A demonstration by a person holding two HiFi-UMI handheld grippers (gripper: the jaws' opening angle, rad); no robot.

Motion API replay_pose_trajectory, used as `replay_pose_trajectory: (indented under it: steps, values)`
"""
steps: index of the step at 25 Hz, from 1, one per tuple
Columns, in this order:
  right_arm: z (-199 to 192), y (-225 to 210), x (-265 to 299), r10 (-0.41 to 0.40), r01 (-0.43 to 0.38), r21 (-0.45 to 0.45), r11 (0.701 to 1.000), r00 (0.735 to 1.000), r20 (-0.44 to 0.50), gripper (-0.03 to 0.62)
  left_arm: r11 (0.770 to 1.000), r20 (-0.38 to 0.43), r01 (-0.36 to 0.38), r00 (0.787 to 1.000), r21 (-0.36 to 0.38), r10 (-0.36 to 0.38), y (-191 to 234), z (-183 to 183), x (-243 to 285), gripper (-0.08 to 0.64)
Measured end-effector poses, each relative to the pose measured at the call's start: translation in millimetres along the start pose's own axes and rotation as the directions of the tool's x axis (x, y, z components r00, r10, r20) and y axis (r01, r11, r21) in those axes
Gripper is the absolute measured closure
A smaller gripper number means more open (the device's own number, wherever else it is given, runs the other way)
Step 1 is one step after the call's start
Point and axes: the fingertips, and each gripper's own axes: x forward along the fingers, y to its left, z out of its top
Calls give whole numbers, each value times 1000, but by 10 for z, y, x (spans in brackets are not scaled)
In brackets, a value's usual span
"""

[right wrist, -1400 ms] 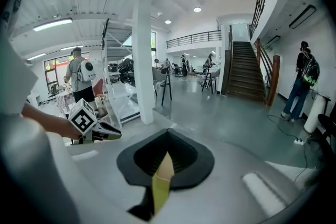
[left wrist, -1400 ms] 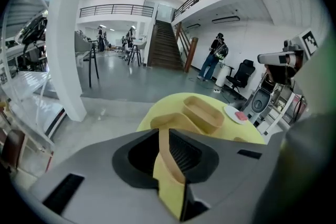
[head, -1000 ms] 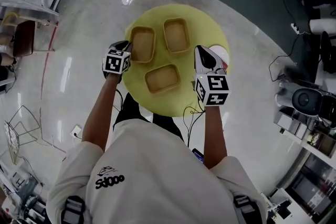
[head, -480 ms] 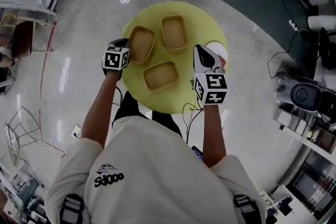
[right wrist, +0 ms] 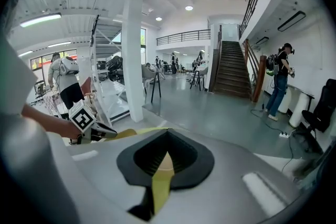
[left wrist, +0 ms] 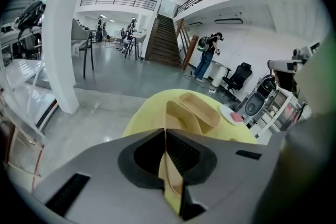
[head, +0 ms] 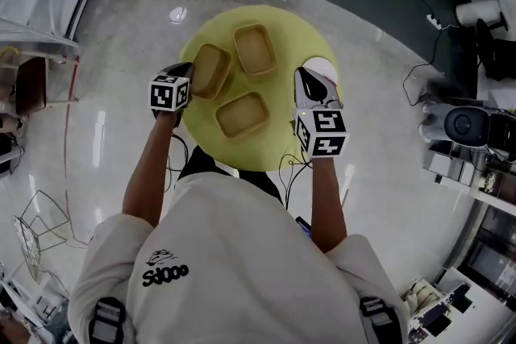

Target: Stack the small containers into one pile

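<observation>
Three tan rectangular containers are sitting open side up on the round yellow table (head: 270, 147), none stacked so far. The left container (head: 211, 70) is at the table's left edge, with its long axis pointing away from the person and the far end leaning a bit right. The far container (head: 255, 49) is just beside it toward the table's back, also lengthwise away from the person. The near container (head: 242, 115) lies toward the table's front, turned crosswise, with its right end a little further out.

The left gripper (head: 189, 76) is at the table's left edge. Its jaws are pinched down on the left container's near wall, and its own view shows the tan wall running right through the slit between them. I can't tell if the container is lifted off the table at all.

The right gripper (head: 304, 78) hangs over the table's right side, just beside a white plate (head: 322, 67) with something red on it. Its jaws are pressed almost together, with only a thin slit and nothing in it, just table showing through.

Both bare forearms (head: 151, 173) are stretched forward, one to each side of the table, with the marker cubes facing up.
</observation>
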Motion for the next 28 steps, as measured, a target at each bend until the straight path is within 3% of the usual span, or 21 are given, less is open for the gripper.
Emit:
replay_pose_trajectory:
  steps: [6,10,14,18,25,28]
  values:
    - [-94,-62,-175,-67,66,48,997,998,20,581,984,23,153,987,87,-156,-362,327,-195,543]
    - [-156,-88,-251,-122,119,86,989,992,30,581,948,-3,286,958,138,-288,-664,449,-244,543]
    - [-203,-30,-295,-170,165,113,980,985,36,581,897,-70,415,910,156,-409,-907,364,-232,543]
    - [-252,-15,-438,-228,220,144,965,973,39,581,845,-166,518,852,128,-497,-1130,164,-185,543]
    - [-483,-53,-766,-305,299,186,936,952,7,581,763,-320,642,741,79,-591,-1506,-218,-100,543]
    - [-605,-47,-890,-331,326,205,923,944,-8,581,748,-369,659,716,79,-593,-1583,-375,-27,543]
